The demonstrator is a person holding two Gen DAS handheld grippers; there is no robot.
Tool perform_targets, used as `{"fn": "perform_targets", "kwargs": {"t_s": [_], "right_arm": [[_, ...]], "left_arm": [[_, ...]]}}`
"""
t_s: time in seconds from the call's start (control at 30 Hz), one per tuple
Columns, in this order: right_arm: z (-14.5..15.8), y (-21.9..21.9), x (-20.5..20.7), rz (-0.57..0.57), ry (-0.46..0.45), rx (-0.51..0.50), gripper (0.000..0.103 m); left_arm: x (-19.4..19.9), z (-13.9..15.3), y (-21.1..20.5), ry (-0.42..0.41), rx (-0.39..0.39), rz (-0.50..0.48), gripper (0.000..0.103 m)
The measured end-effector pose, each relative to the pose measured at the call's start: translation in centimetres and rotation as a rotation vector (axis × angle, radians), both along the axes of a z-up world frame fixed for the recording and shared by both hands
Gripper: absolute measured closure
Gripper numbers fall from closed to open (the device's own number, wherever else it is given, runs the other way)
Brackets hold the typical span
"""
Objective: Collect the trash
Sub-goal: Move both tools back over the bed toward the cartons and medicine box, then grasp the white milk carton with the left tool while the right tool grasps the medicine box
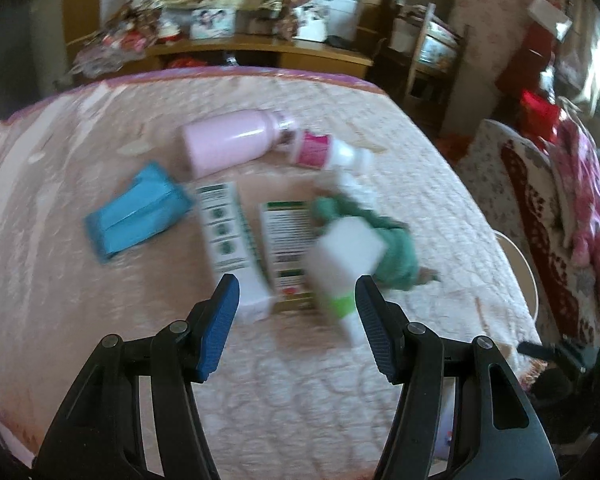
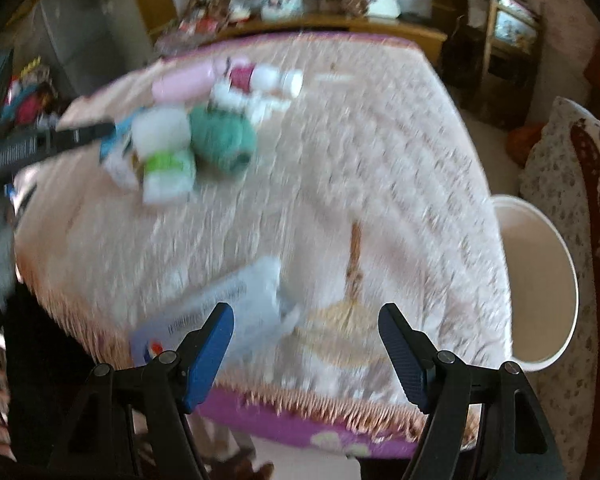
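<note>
both grippers, left gripper [image 1: 296,292] and right gripper [image 2: 306,320], are hanging open and empty over the quilted table [image 2: 380,160]; the trash pile [image 1: 284,216] is lying mid-table, a white bin [image 2: 540,280] standing beside the table's edge.

our left gripper [image 1: 296,292] hangs with jaws apart over the quilted table [image 1: 100,280]; below lie two cartons [image 1: 224,232], a white bottle [image 1: 344,264], a green cloth [image 1: 392,240], a pink bottle [image 1: 228,140] and a blue packet [image 1: 136,212]

A pink quilted cover [image 1: 100,280] drapes the bench, fringed along its near edge. Beyond the far edge stands a wooden sideboard [image 1: 260,46]; a patterned armchair [image 2: 572,184] sits right, daylight falling
</note>
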State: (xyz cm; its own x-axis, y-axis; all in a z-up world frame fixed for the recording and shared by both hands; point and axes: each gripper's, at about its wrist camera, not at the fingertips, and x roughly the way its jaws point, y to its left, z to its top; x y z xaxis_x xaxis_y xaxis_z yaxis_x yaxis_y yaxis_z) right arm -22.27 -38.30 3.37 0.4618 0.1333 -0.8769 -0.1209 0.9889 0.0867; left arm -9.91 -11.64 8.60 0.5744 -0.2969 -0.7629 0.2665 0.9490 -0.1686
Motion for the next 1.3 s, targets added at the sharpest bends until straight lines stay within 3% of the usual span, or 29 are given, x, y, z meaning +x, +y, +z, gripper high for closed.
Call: {"fn": "perform_targets", "kwargs": {"t_s": [0.2,0.47,0.9,1.0,1.07,1.3], "right_arm": [[-1.5,-0.3,0.2,0.016,0.046,-0.052,0.03],[-2.2,1.7,5.2,-0.007,0.02,-0.06,0.03],[1.1,3.5,4.0,-0.001,-0.044,0.094,0.029],[0.8,4.1,3.9,0.0,-0.025,0.184,0.024],[0.2,4.9,3.9,0.002,-0.003,0.214,0.024],[-2.0,7.6,4.7,0.016,0.02,0.188,0.024]], "left_arm": [[1.1,-0.8,2.3,0.035,-0.017,0.04,0.044],[3.4,-1.7,2.6,0.063,-0.019,0.074,0.044],[8.4,-4.1,2.3,0.113,-0.019,0.111,0.044],[8.7,-4.9,2.4,0.145,-0.032,0.107,0.045],[8.6,-5.2,2.9,0.163,-0.058,0.104,0.054],[6.2,-4.8,4.6,0.174,-0.081,0.083,0.057]]}}
